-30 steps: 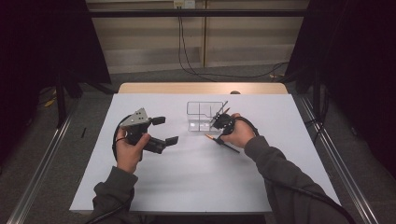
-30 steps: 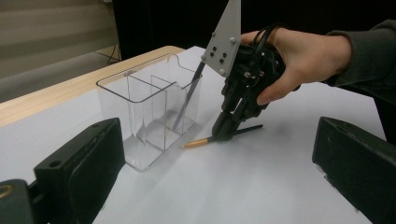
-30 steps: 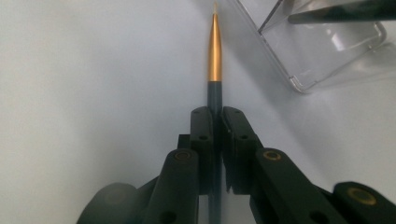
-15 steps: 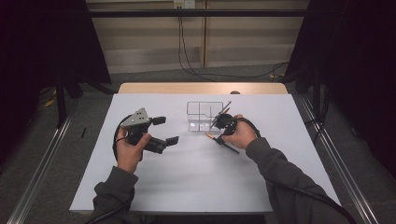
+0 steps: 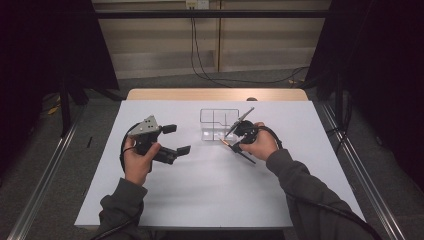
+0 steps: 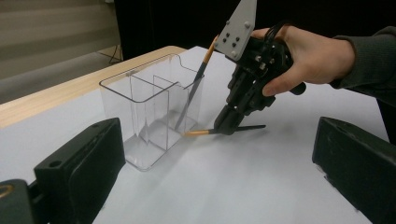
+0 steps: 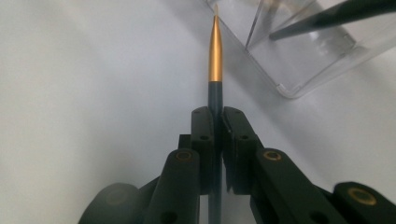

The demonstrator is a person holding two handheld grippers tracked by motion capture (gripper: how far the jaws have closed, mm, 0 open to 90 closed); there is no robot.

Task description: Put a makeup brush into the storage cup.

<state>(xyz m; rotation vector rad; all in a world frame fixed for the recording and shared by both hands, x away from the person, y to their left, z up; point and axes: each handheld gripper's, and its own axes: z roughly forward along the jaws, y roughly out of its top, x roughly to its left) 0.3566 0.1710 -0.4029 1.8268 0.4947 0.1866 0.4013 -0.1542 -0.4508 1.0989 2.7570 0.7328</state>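
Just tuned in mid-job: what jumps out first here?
The right tongs are shut on a dark brush with a gold tip, held low beside the clear divided holder mid-table. A second brush already leans inside the holder. The left tongs gape open, apart from it.

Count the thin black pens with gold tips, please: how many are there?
2. One black gold-tipped pen is clamped in the right tool, beside the clear plastic divided holder. The other stands tilted inside that holder. None seems hidden.

Bare table point(image 5: 210, 190) lies open all round; only the clear organizer point(image 5: 217, 125) blocks the middle back.
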